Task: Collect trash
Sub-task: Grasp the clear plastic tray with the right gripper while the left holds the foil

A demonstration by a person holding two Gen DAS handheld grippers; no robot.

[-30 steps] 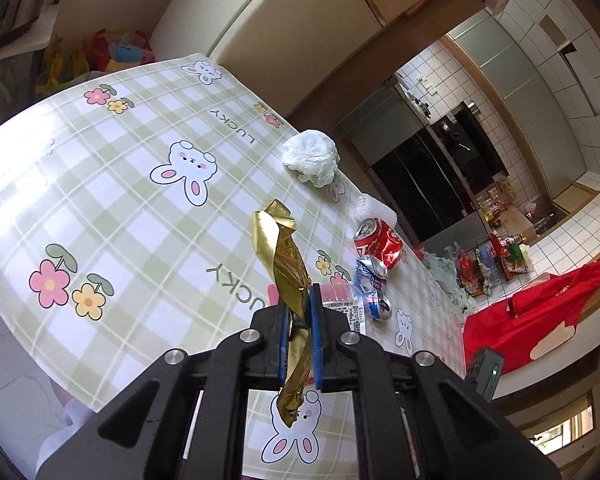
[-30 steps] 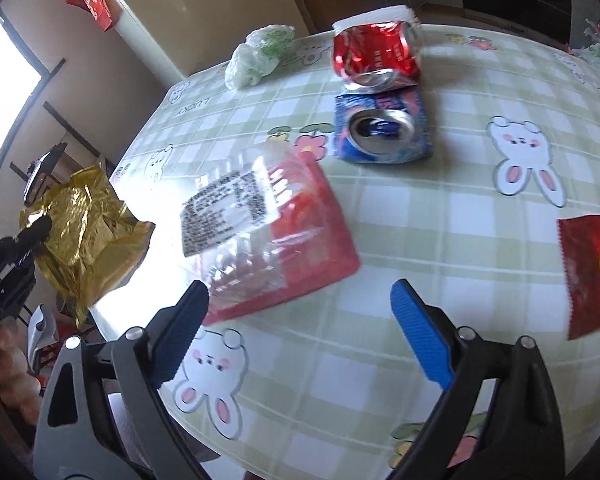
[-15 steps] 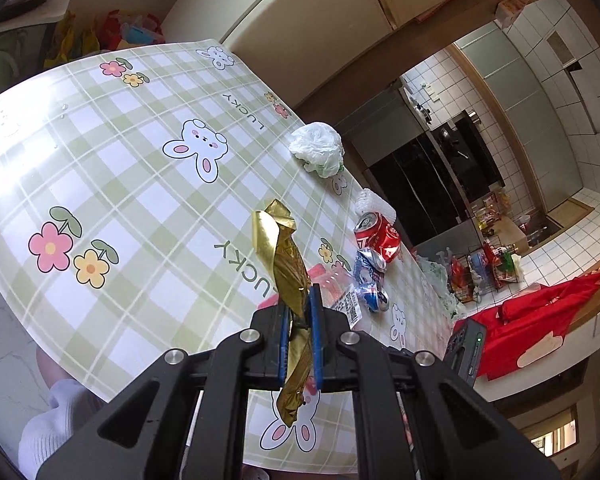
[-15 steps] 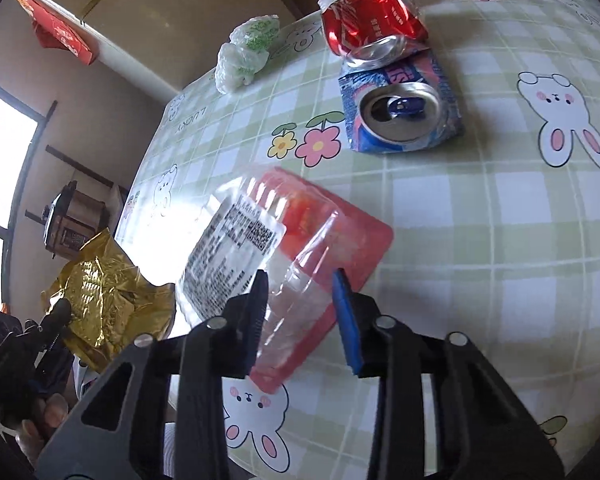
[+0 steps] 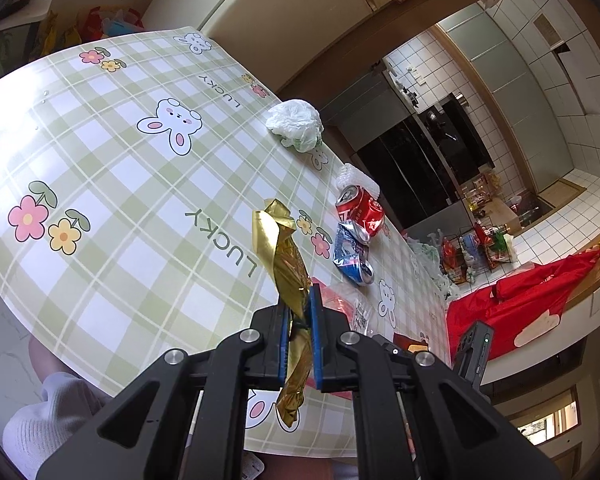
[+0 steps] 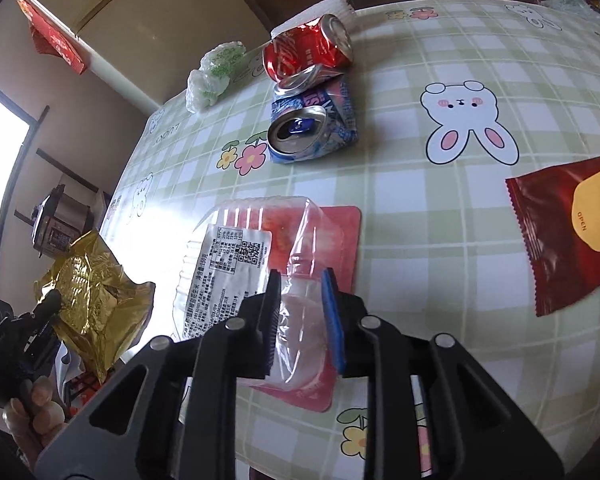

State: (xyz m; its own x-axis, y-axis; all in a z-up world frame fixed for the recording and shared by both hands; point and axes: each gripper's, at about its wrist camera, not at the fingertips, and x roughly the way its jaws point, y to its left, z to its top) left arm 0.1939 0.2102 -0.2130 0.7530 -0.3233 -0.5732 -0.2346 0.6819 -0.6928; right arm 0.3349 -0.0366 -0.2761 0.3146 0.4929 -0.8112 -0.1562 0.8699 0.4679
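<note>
Right gripper (image 6: 302, 320), lower centre, just closed on clear plastic clamshell tray (image 6: 260, 272), long axis running toward upper left. Left gripper (image 5: 300, 336) clamped on crumpled gold foil wrapper (image 5: 284, 256).

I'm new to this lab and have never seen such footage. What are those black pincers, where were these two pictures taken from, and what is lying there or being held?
Each picture comes from a fisheye camera on a hand-held two-finger gripper; a person carries one per hand.

The left gripper is shut on a gold foil wrapper. The right gripper, whose jaws have just been closing, is shut on a clear plastic tray.

On the checked tablecloth lie a crushed red can, a crushed blue can, a dark red snack packet and a crumpled white bag.
</note>
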